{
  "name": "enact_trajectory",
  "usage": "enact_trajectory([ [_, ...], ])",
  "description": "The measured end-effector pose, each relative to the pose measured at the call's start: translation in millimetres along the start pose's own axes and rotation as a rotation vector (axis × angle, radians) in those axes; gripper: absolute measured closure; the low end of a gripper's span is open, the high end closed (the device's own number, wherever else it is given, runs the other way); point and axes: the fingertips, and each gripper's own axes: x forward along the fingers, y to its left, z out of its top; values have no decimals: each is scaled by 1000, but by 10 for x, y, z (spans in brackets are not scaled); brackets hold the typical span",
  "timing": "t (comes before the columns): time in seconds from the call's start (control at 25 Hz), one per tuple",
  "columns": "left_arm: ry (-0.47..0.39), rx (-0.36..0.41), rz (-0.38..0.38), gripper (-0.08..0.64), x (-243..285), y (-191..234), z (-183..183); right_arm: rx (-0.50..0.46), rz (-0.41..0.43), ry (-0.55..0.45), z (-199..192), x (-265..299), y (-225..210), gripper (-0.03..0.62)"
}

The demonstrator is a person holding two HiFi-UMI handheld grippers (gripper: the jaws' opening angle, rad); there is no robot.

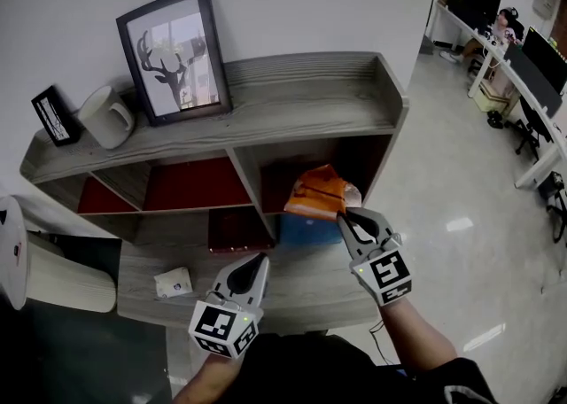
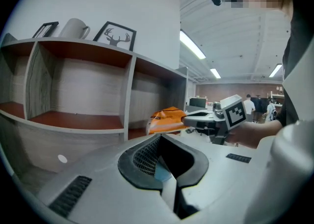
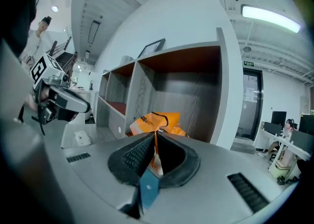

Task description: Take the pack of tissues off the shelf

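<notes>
An orange pack hangs in front of the shelf's right compartment, just off its floor. My right gripper is shut on the pack's crimped edge; in the right gripper view the thin orange edge runs between the pressed pads, with the pack's body beyond. My left gripper is shut with nothing in it and hovers over the low front ledge. In the left gripper view its jaws meet, and the orange pack and right gripper show ahead. A small white packet lies on the ledge.
The grey wooden shelf carries a deer picture, a white mug and a small black frame on top. A blue box and a dark red book sit low in the compartments. Office desks stand far right.
</notes>
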Motion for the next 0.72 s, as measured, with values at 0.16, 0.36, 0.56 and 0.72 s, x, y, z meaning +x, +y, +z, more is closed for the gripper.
enact_trajectory([
  [0.16, -9, 0, -7, 548, -84, 122, 14, 20, -28, -17, 103, -125, 77, 568],
  [0.36, -38, 10, -71, 548, -308, 250, 79, 4, -102, -20, 236, -196, 231, 569],
  [0.56, -49, 51, -129, 548, -652, 498, 129, 23, -172, -17, 408, -237, 573, 569],
  [0.72, -48, 60, -158, 548, -886, 746, 87, 9, -206, -20, 536, -260, 889, 569],
])
